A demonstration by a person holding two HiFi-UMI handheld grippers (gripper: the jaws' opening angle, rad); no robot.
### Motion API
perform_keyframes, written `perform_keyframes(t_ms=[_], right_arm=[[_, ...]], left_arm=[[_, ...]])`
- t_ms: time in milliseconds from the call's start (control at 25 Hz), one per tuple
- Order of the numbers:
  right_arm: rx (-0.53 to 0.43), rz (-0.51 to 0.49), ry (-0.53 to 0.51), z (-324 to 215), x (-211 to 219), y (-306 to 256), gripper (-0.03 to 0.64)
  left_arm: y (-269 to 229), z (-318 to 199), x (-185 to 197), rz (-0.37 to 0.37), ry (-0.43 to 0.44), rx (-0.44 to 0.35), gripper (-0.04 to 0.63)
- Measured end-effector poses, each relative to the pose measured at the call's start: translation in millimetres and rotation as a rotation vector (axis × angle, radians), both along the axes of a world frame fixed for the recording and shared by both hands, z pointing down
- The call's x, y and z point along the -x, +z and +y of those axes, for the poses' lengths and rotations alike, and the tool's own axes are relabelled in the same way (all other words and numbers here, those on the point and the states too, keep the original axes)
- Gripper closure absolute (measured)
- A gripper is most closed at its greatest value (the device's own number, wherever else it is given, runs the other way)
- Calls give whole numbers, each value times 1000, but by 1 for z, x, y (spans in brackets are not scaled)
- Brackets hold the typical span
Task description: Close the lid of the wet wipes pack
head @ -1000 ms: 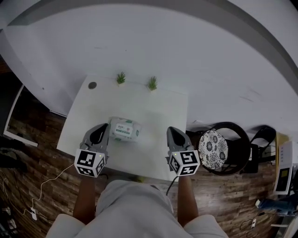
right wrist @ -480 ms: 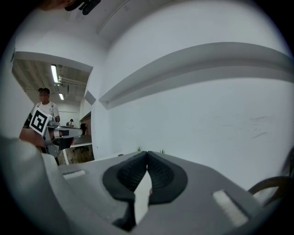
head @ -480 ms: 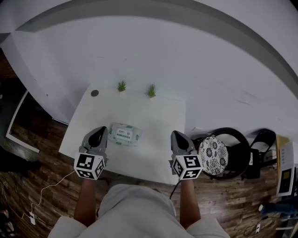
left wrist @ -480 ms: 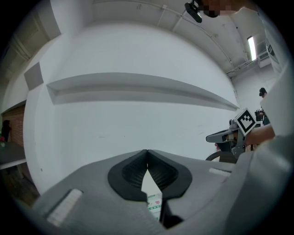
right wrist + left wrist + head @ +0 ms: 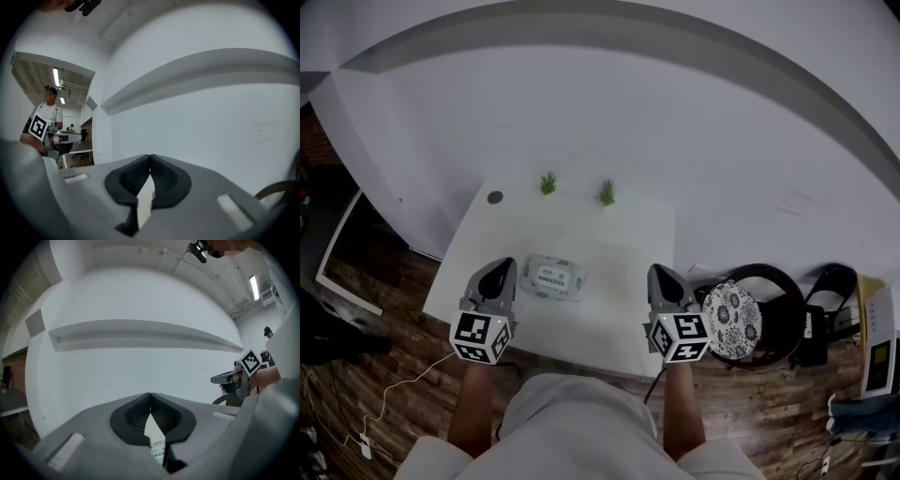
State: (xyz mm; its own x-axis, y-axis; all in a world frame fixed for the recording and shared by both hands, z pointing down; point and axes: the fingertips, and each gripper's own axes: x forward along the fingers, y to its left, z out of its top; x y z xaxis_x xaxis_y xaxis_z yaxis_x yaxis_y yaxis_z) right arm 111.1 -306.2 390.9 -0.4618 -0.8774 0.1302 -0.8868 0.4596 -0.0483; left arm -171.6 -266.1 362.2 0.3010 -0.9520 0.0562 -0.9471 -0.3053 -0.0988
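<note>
A white and green wet wipes pack point(image 5: 553, 277) lies flat on the small white table point(image 5: 609, 234), toward its front left. Its lid looks flat against the pack. My left gripper point(image 5: 499, 274) hovers just left of the pack, jaws shut with tips touching and nothing held. In the left gripper view a sliver of the pack's label point(image 5: 158, 448) shows through the gap below the shut tips point(image 5: 150, 394). My right gripper point(image 5: 664, 278) is near the table's right front edge, also shut and empty point(image 5: 150, 156).
Two small green potted plants point(image 5: 547, 183) point(image 5: 607, 193) stand at the table's back edge, with a round dark disc point(image 5: 494, 198) at the back left corner. A chair with a patterned cushion point(image 5: 729, 316) stands right of the table. A white wall rises behind.
Both grippers have drawn back slightly toward me and away from the pack. The head view has shifted a little, so the table sits lower in frame.
</note>
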Motion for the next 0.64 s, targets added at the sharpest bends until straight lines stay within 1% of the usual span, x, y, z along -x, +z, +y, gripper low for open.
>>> perform_keyframes(t_ms=[200,640], right_arm=[[-5,-12,2,-3,0,-4,612],[4,-6,19,1,-3,-2,612]], left_arm=[[-6,-1,6,1,-10,-20,588],[-7,0,16,25,-32,-17,588]])
